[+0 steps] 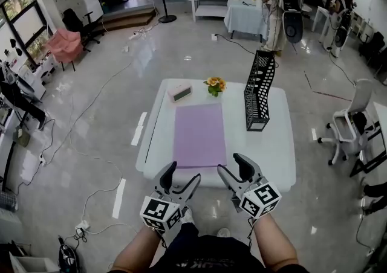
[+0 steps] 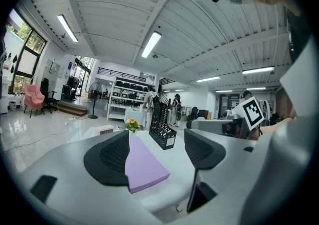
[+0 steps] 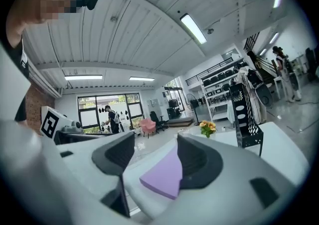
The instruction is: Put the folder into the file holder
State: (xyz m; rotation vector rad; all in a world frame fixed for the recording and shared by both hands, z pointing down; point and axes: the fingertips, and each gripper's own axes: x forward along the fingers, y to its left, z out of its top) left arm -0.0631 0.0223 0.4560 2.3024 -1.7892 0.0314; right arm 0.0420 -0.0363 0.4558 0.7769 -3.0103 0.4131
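Note:
A purple folder (image 1: 199,135) lies flat along the middle of the white table (image 1: 272,145). A black mesh file holder (image 1: 259,90) stands upright at the table's right side, apart from the folder. My left gripper (image 1: 183,172) and right gripper (image 1: 231,164) hover side by side at the table's near edge, just short of the folder's near end. Both are open, with nothing between the jaws. In the left gripper view the folder (image 2: 144,162) shows between the open jaws, the file holder (image 2: 162,119) beyond. The right gripper view shows the folder (image 3: 164,176) and holder (image 3: 246,114) too.
A small pot of flowers (image 1: 214,85) and a small white box (image 1: 181,92) stand at the table's far end. A white chair (image 1: 354,118) is to the right. People (image 1: 278,0) stand by shelves at the back. Cables (image 1: 91,157) run over the floor on the left.

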